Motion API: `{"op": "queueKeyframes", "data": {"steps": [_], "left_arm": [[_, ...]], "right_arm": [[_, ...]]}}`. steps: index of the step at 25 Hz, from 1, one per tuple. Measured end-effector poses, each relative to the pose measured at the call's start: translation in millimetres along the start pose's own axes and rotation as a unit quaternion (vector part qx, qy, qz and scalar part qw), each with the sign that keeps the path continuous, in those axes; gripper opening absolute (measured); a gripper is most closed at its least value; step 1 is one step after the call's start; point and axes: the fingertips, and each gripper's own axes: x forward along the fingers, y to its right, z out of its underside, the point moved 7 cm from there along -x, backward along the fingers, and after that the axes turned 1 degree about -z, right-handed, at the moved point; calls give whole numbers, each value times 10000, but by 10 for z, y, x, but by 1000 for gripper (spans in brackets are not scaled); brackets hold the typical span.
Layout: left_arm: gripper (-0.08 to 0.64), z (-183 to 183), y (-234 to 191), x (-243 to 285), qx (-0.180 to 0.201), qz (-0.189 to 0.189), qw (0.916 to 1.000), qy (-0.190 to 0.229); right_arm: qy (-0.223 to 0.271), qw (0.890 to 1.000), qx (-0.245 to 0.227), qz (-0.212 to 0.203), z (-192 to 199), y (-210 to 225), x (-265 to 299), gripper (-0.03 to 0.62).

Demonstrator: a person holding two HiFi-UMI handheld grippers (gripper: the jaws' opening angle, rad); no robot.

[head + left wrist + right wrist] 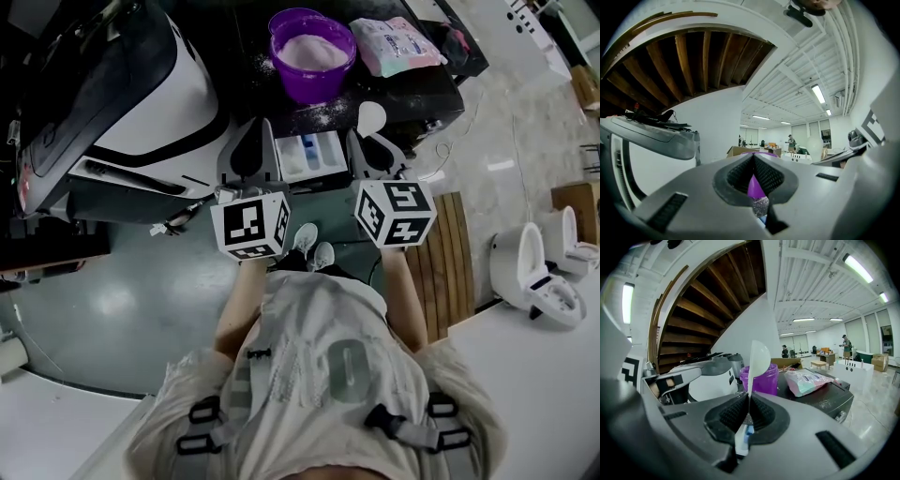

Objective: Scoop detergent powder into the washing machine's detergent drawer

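A purple bowl (312,52) of white powder stands on the dark washing machine top (403,98). Below it the detergent drawer (314,155) is pulled out, white with blue marks inside. My right gripper (364,141) is shut on the handle of a white spoon (371,117), just right of the drawer. In the right gripper view the spoon (758,359) stands upright from the gripper (749,397), in front of the purple bowl (768,379). My left gripper (258,136) is shut and empty at the drawer's left; its jaws (753,157) meet, with purple showing below.
A pink and white detergent bag (394,44) lies right of the bowl, with spilled powder around. A white and black machine (141,103) stands to the left. A wooden slatted bench (448,253) and white toilets (544,272) are at the right.
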Motion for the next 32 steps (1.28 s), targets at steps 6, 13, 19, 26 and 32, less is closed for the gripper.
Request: {"op": "queueKeyframes", "data": {"steps": [6,13,19,26,32], "left_arm": [[18,-37,-60,153,70,51,10000,31],[18,-123,-271,436,80,-66,9999,109],[19,-263,-404,799,121,-142,9996,217],[20,-314,-450,1265,169,-175,9997,66],[18,-415,-426,1519,134,-190,9997,-61]], "right_arm": [[-72,10000,-1,-23,-56,28,126,5],[-81,9997,-237,-61,-469,180,348,5],[-84,9995,-267,-146,-679,322,628,5],[-506,9966,-560,-343,-916,512,959,5],[-1510,9722,-1573,-849,-1185,616,1227,5]]}}
